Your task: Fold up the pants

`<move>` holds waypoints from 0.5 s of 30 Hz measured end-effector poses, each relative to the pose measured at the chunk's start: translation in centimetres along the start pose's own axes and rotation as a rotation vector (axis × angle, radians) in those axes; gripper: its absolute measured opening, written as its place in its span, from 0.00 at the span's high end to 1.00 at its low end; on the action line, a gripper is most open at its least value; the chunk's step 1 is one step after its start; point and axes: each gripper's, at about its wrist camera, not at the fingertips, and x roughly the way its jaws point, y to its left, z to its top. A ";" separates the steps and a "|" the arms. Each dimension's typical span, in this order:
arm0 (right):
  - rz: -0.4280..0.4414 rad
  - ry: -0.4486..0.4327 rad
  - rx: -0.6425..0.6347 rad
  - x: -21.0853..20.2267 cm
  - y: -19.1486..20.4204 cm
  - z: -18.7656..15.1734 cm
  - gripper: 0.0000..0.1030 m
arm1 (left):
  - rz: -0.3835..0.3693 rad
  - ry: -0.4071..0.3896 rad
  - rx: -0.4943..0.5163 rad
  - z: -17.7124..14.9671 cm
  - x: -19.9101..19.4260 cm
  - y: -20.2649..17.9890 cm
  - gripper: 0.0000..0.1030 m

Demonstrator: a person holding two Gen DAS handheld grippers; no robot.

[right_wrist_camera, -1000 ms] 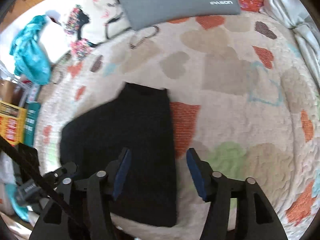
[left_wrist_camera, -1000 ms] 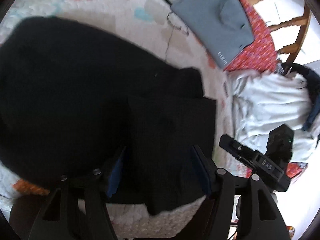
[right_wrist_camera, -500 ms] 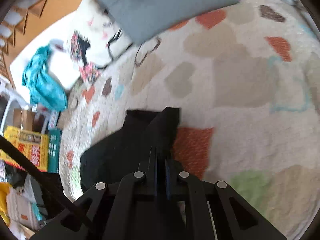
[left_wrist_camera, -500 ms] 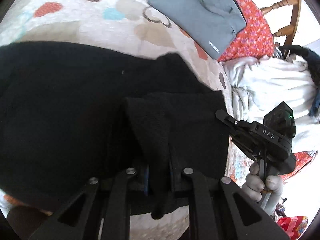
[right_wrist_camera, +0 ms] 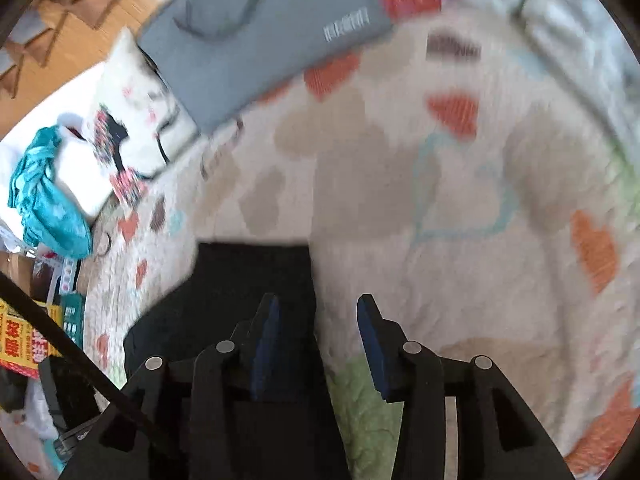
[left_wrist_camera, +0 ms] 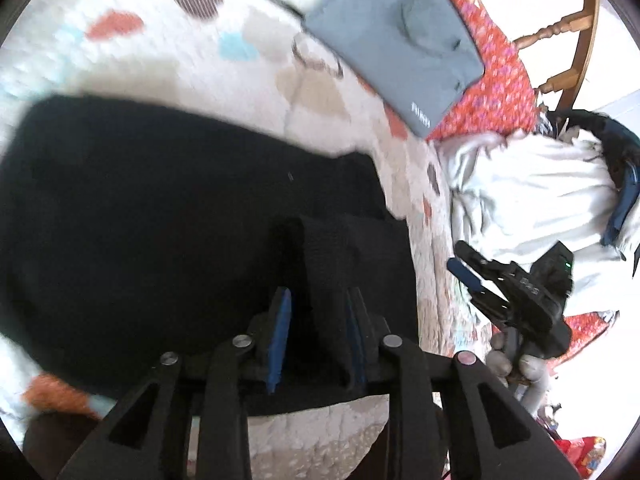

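The black pants (left_wrist_camera: 160,216) lie folded on the heart-patterned quilt (left_wrist_camera: 248,60). In the left wrist view my left gripper (left_wrist_camera: 318,320) has its jaws partly apart, with a raised fold of the black cloth (left_wrist_camera: 328,264) standing between them. My right gripper (left_wrist_camera: 464,270) shows at the right of that view, open beside the pants' edge. In the right wrist view my right gripper (right_wrist_camera: 316,328) is open and empty; its left finger is over the black pants (right_wrist_camera: 240,280), its right finger over bare quilt (right_wrist_camera: 460,260).
A grey folded garment (left_wrist_camera: 400,48) lies at the far side on a red patterned cloth (left_wrist_camera: 496,92). A white crumpled sheet (left_wrist_camera: 532,188) is at the right. A wooden chair (left_wrist_camera: 560,28) stands behind. A teal cloth (right_wrist_camera: 44,196) and boxes (right_wrist_camera: 24,336) lie left.
Both grippers were shut on the black cloth half a second ago. Now both have opened; the right has let go and the fold has dropped flat beside it.
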 end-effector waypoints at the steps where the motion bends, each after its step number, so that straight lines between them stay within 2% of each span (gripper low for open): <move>1: 0.030 -0.001 -0.012 -0.3 0.8 0.2 0.55 | -0.018 -0.025 -0.004 -0.2 -0.9 -0.2 0.75; 4: 0.189 0.071 -0.045 1.3 4.2 0.8 0.55 | -0.101 -0.044 -0.003 -0.5 -0.9 -1.5 0.75; 6: 0.258 0.138 -0.037 3.5 5.9 1.2 0.55 | -0.178 -0.016 -0.008 -1.1 0.3 -2.1 0.74; 8: 0.296 0.204 -0.048 6.0 7.5 1.5 0.55 | -0.201 0.035 -0.003 -1.9 2.2 -2.6 0.73; 11: 0.236 0.268 -0.063 10.6 9.4 2.4 0.55 | -0.140 0.090 -0.006 -3.1 4.3 -1.7 0.73; 13: 0.140 0.283 -0.067 13.8 9.7 3.4 0.55 | -0.177 0.103 -0.059 -3.4 5.1 -0.1 0.77; 15: 0.087 0.283 -0.055 15.9 9.3 4.3 0.58 | -0.207 0.107 -0.076 -3.4 4.6 0.8 0.79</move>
